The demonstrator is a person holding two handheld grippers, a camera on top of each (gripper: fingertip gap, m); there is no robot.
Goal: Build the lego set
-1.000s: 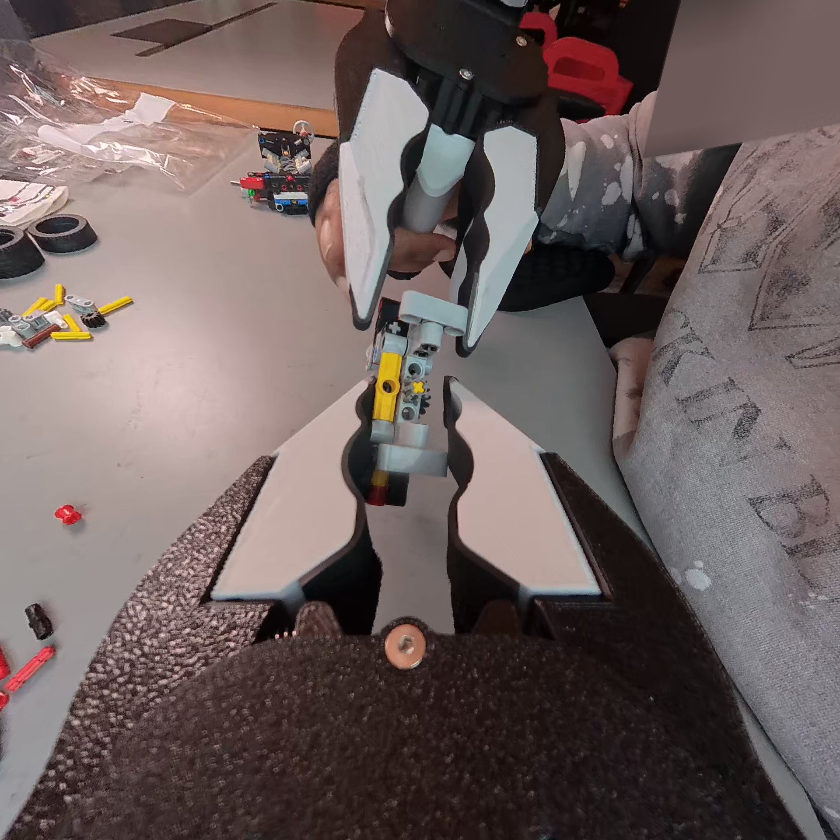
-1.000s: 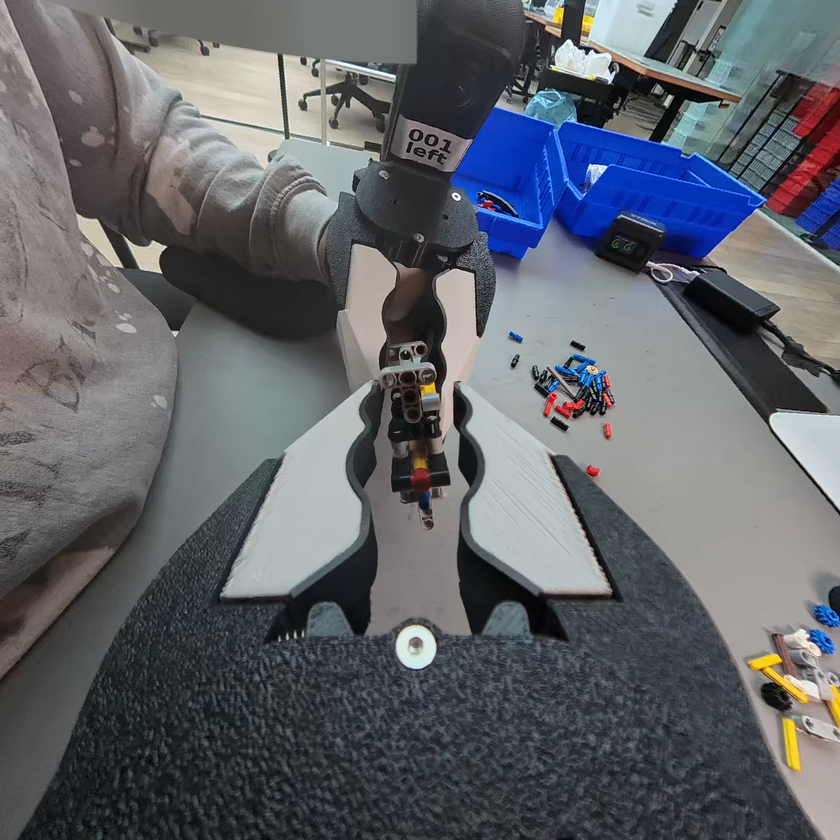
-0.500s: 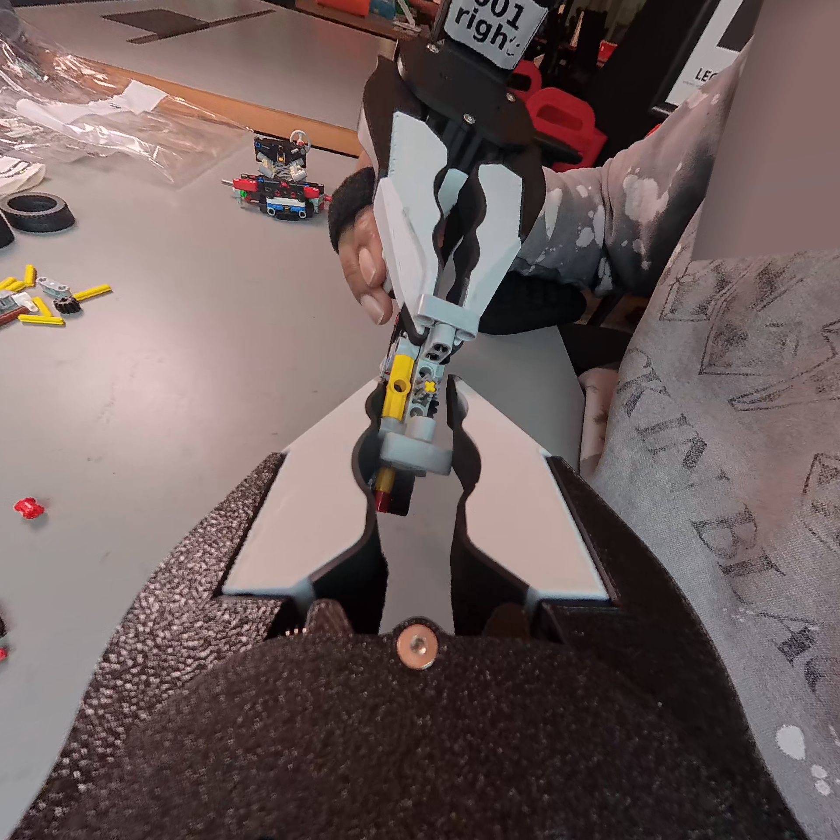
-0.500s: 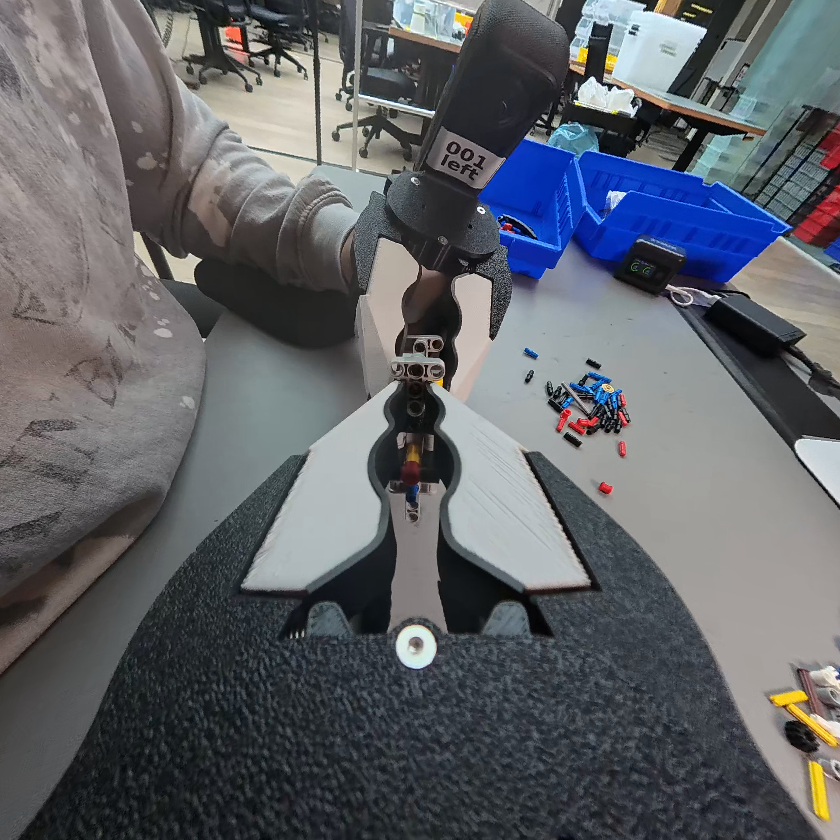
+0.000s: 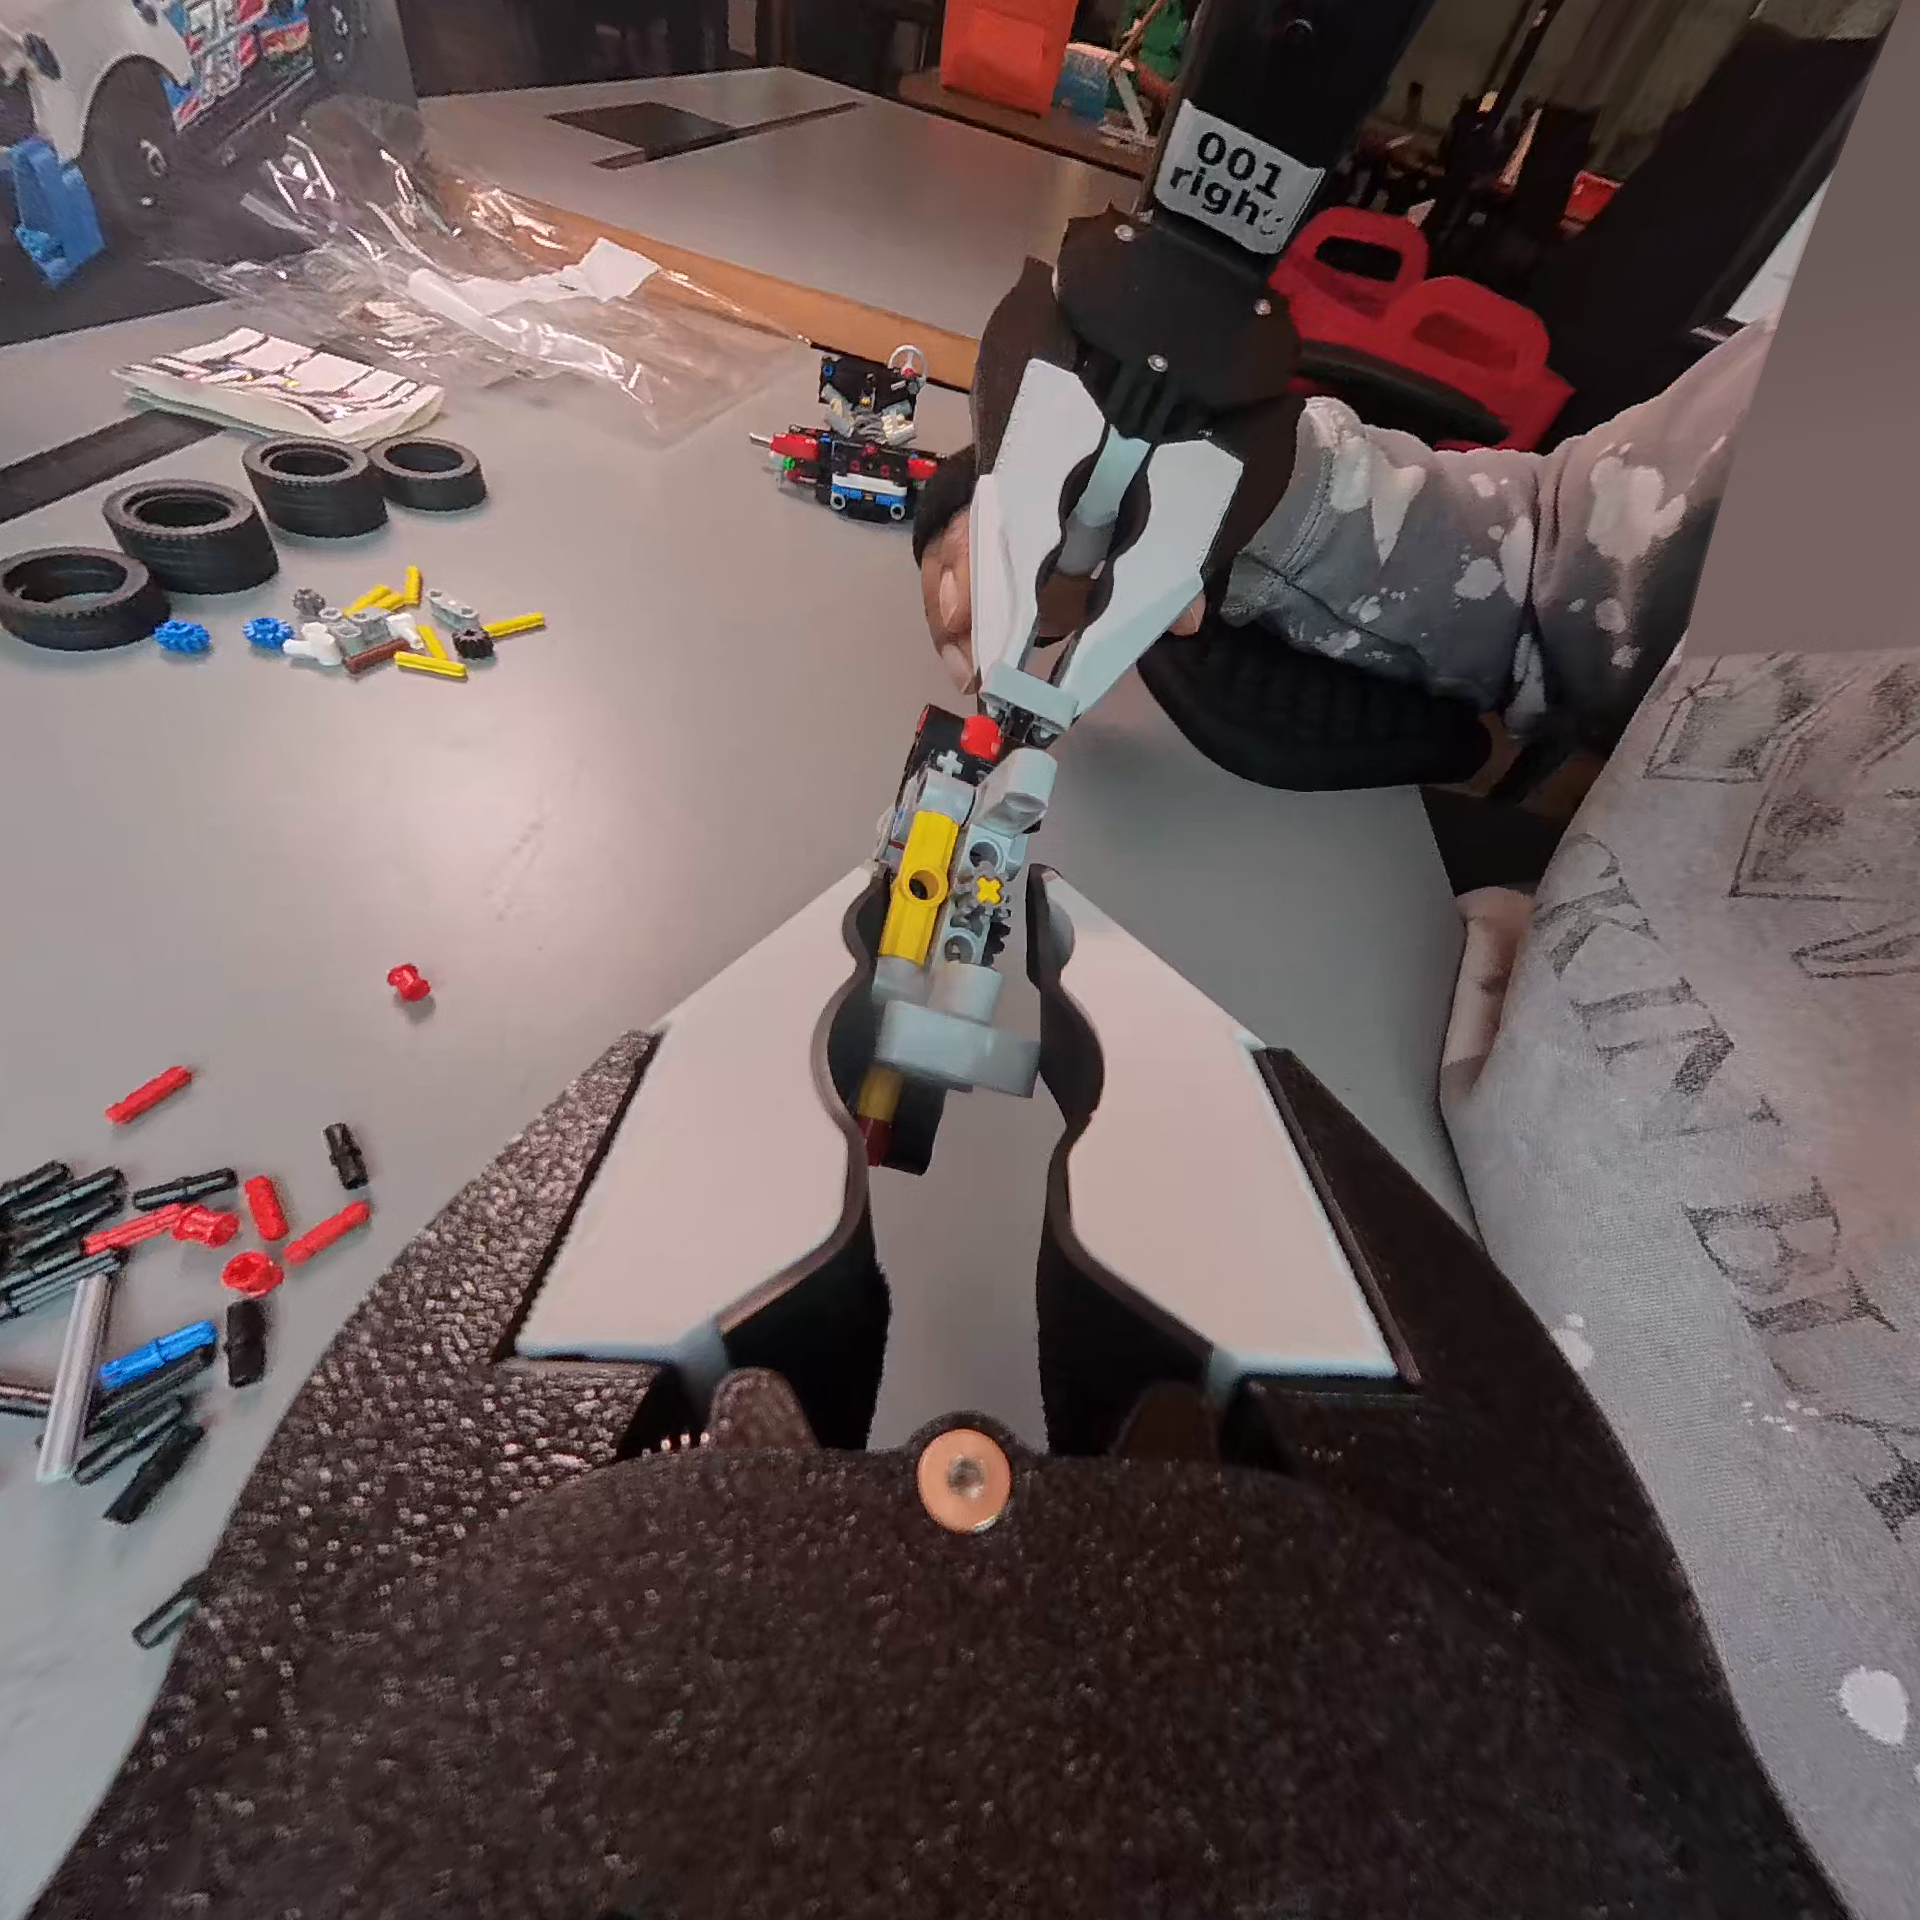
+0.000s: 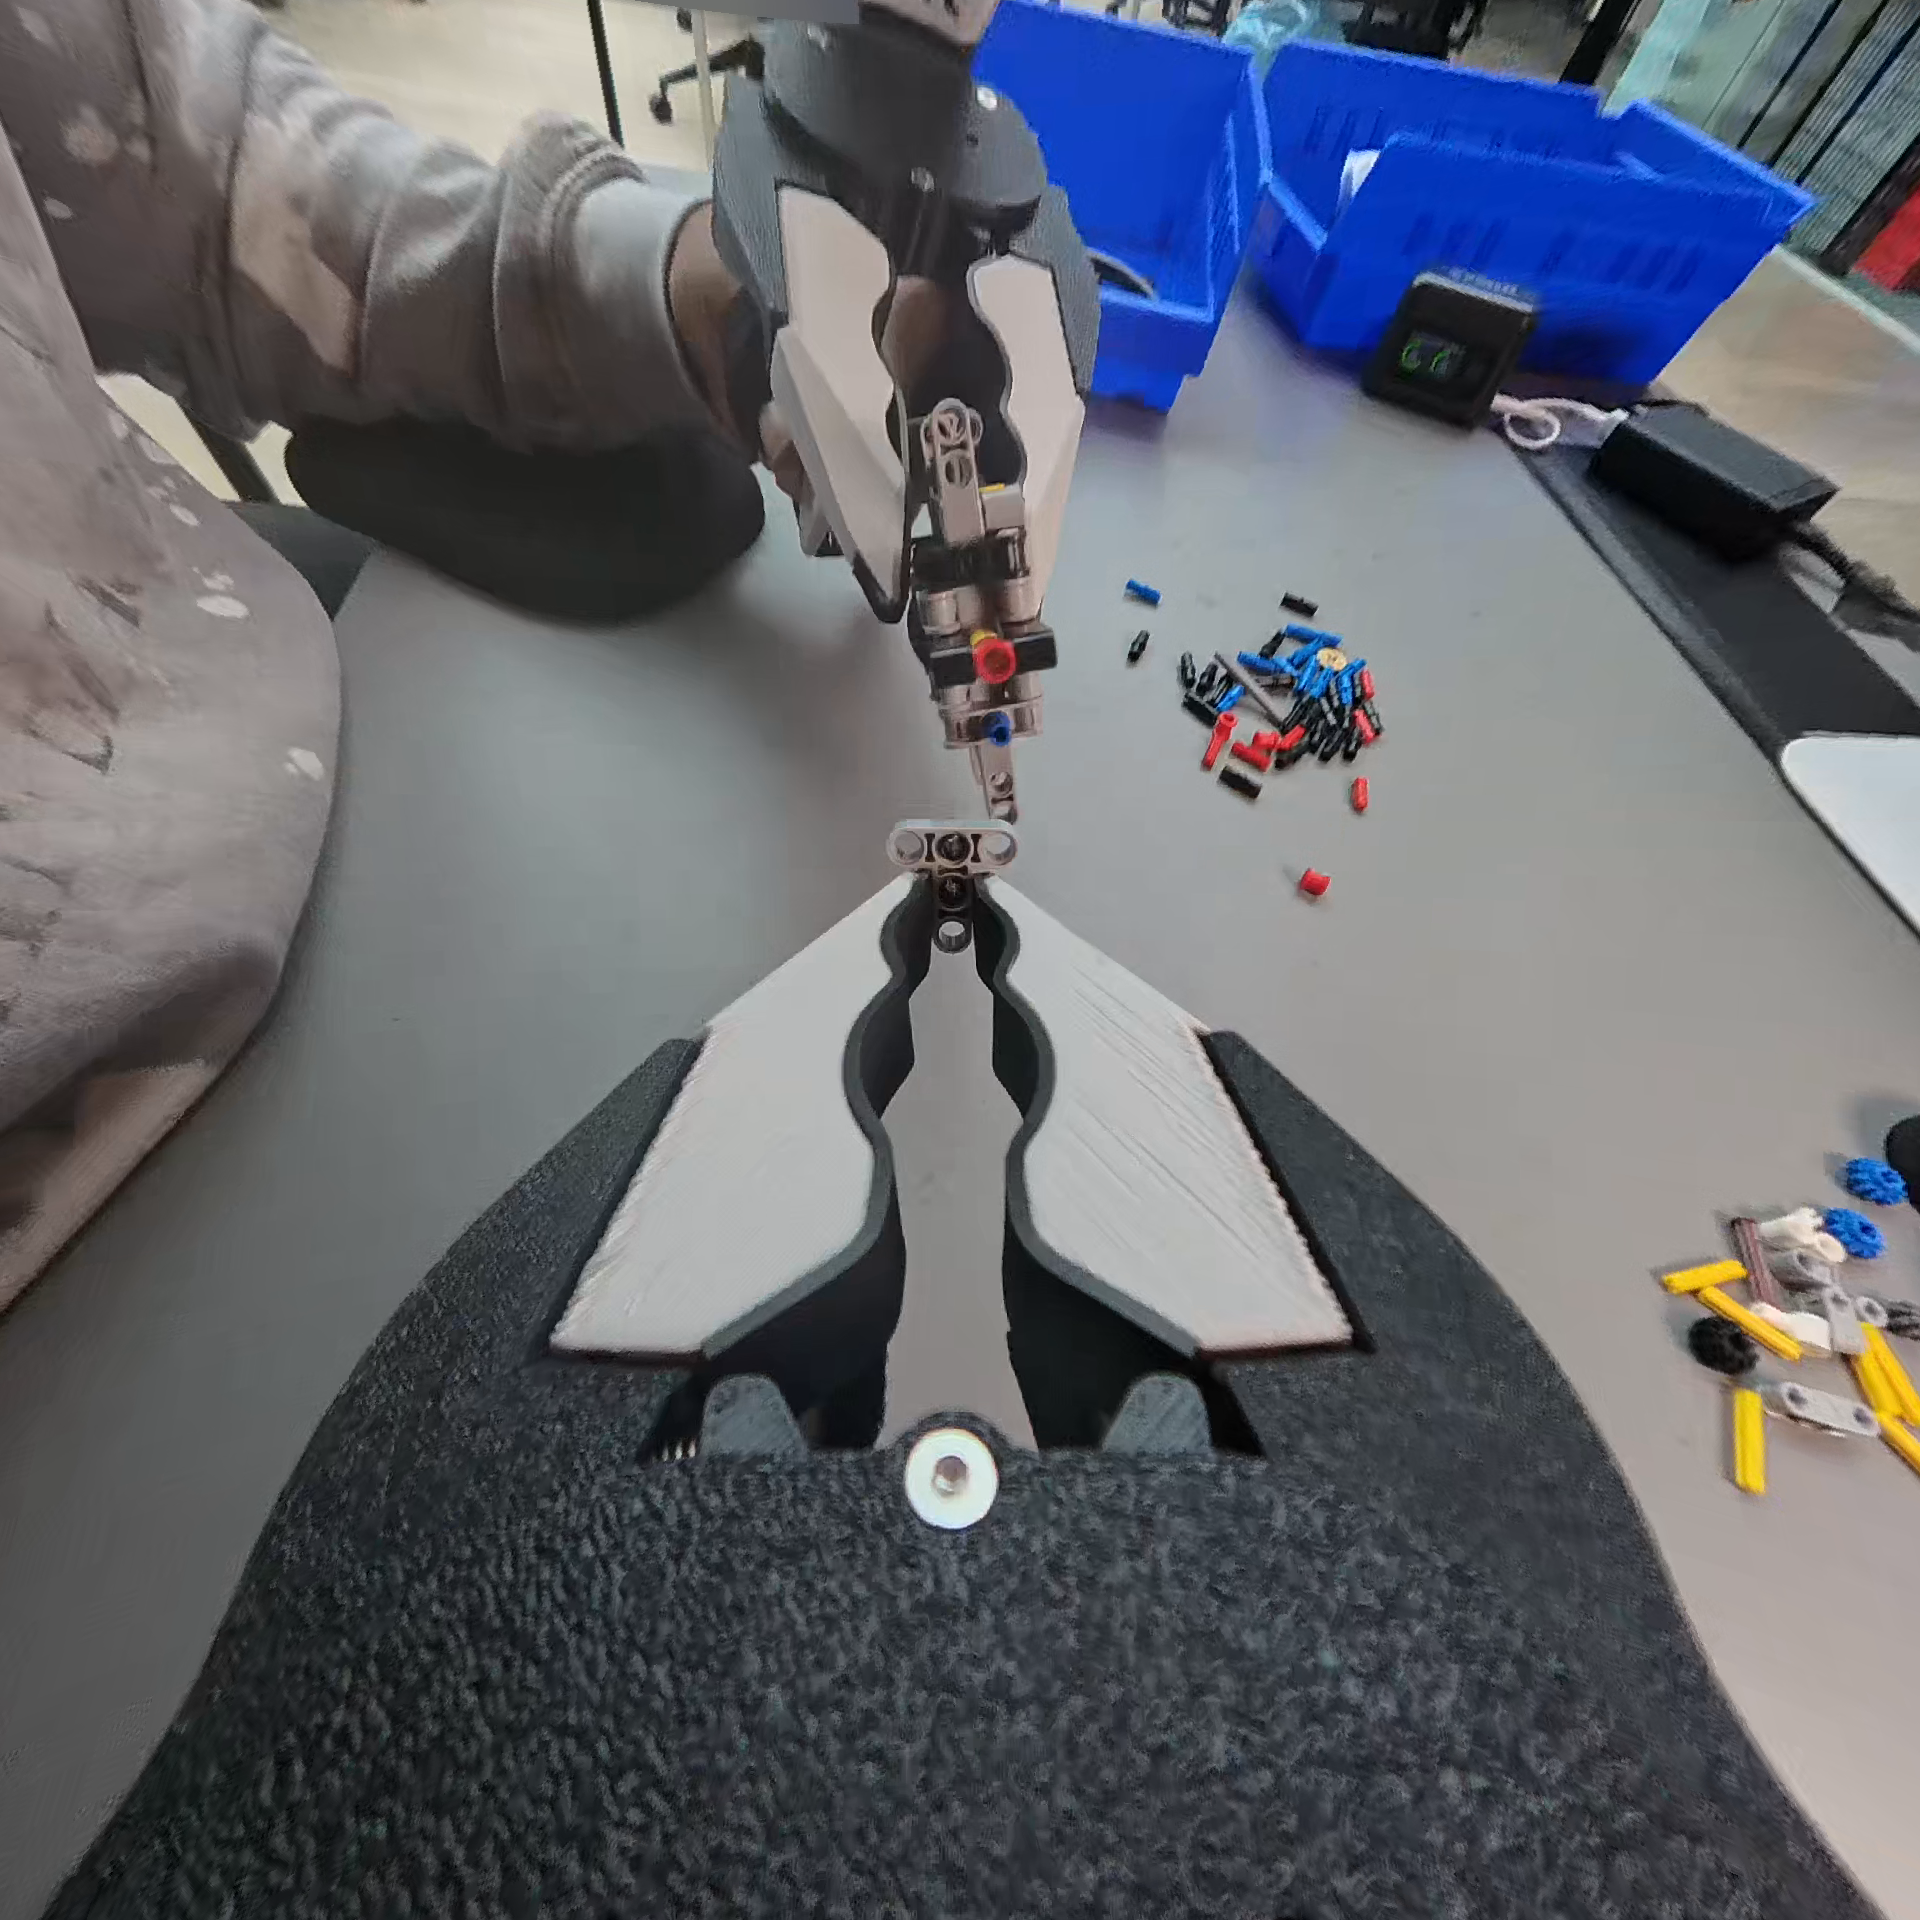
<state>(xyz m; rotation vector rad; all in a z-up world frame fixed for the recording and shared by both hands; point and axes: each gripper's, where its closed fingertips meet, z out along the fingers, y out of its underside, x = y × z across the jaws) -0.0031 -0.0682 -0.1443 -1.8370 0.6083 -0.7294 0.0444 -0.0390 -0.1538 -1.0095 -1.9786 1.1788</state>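
My left gripper [image 5: 951,894] is shut on a small lego assembly [image 5: 920,899] of yellow, grey and black parts and holds it above the grey table [image 5: 520,883]. The assembly has a red pin at its far end. My right gripper [image 6: 951,883] is shut on a grey T-shaped beam [image 6: 951,845] at its fingertips. The beam sits just off the end of the assembly [image 6: 982,665], which the left gripper [image 6: 961,597] holds opposite. In the left wrist view the right gripper [image 5: 1029,717] with the beam [image 5: 1023,694] is just beyond the red pin.
Black tyres [image 5: 192,530], loose yellow and grey parts [image 5: 395,634], red, black and blue pins [image 5: 156,1278] and a part-built chassis [image 5: 862,457] lie on the table. Plastic bags [image 5: 468,270] lie behind. Blue bins [image 6: 1507,208], a pin pile [image 6: 1288,696] and the person's body [image 6: 135,727] also show. The left gripper's tips are roughly 7 cm from the right gripper's.
My right gripper closed on the grey T-shaped beam at the assembly's end and drew back with it. The beam is now apart from the assembly. The left gripper kept its hold.
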